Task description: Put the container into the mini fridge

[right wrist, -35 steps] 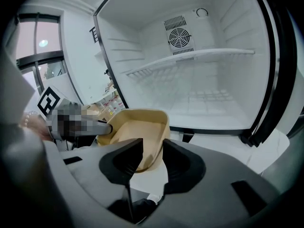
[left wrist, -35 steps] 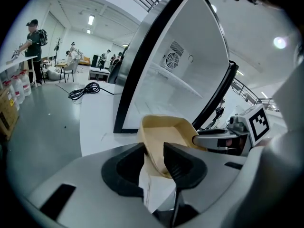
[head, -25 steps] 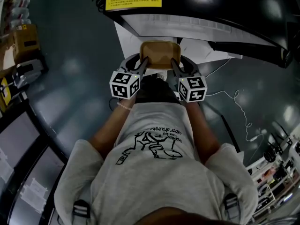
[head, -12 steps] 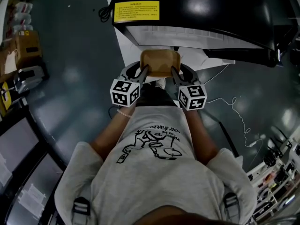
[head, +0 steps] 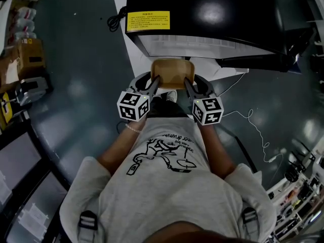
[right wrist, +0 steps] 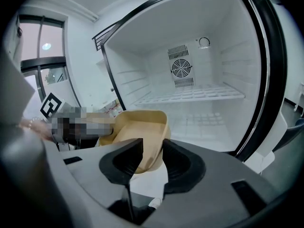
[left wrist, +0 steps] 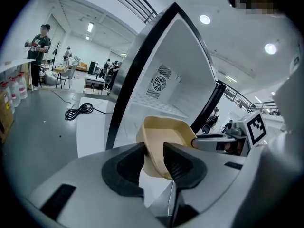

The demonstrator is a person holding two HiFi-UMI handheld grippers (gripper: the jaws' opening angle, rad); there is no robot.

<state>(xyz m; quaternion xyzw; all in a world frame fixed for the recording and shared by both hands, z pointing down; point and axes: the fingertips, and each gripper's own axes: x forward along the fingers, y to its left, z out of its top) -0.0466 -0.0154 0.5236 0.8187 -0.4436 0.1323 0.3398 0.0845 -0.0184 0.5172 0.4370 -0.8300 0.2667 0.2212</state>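
My left gripper (left wrist: 154, 148) and right gripper (right wrist: 152, 145) each have jaws clamped on a side wall of the tan container (head: 173, 72). It hangs, seemingly level, just before the open mini fridge (head: 212, 14).

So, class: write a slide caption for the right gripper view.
Right gripper clamped on the rim of a tan plastic tub, facing the open white mini fridge.

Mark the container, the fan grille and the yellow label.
container (head: 172, 72), head view, its inside floor.
fan grille (right wrist: 181, 69), right gripper view, its centre.
yellow label (head: 148, 21), head view, its middle.
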